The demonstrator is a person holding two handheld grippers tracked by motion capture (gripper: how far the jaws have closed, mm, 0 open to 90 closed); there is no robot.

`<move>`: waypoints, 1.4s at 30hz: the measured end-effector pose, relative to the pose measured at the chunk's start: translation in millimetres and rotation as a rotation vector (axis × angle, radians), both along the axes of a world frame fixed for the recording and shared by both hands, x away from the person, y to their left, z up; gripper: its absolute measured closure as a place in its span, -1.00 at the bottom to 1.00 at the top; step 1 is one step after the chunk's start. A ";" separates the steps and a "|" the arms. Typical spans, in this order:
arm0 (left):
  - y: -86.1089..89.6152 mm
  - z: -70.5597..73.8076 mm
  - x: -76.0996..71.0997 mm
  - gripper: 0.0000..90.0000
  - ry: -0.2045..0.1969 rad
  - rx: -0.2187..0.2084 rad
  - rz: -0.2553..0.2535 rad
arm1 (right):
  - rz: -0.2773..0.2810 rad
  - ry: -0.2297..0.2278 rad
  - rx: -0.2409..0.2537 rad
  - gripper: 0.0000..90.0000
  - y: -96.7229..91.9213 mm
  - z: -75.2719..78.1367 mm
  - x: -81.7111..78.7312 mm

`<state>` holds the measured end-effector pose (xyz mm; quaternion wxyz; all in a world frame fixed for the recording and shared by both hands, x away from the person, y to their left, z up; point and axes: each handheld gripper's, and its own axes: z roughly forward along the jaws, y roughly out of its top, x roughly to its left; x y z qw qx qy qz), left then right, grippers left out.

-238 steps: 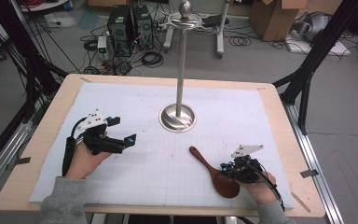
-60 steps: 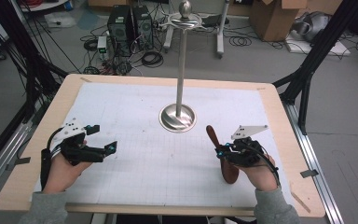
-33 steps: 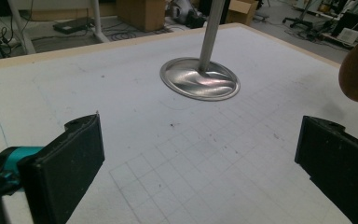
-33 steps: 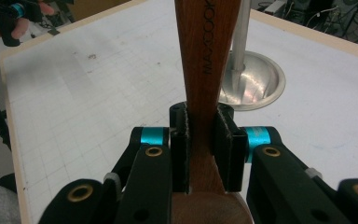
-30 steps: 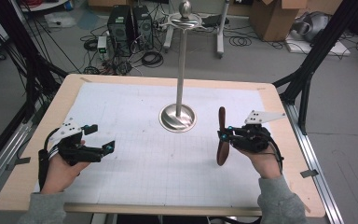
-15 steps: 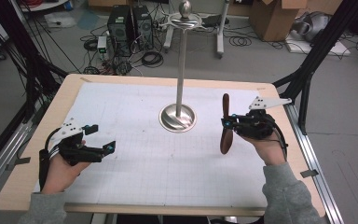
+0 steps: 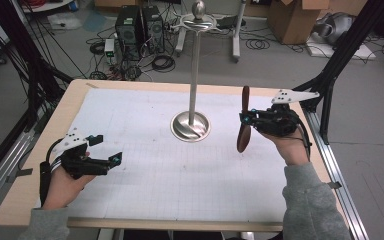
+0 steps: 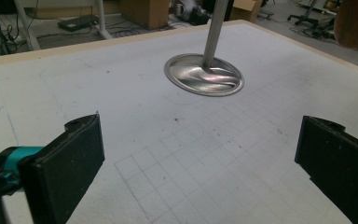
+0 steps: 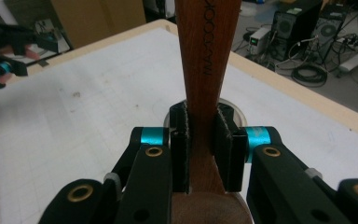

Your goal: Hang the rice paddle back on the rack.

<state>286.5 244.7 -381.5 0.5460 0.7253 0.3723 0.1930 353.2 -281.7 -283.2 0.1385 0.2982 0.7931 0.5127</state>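
Wooden spoon (image 7: 243, 120) held upright above the right side of the table (image 7: 130, 86).

Its long axis runs nearly vertical, bowl end down and handle tip up, clear of the white grid mat (image 7: 145, 165). The right gripper (image 7: 246, 119) clamps the handle just above the bowl, jaws narrow and pressed on both sides of the wood. At the near left, the left gripper (image 7: 114, 161) rests low over the mat with jaws wide, nothing between them. Farther in, left of the spoon, the metal stand (image 7: 192, 126) rises from its round base, its pole close beside the spoon.
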 end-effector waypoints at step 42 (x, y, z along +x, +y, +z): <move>15.3 -2.6 -22.2 -0.96 -0.001 -0.019 0.029 | 0.011 -0.043 0.059 0.72 23.1 54.0 44.6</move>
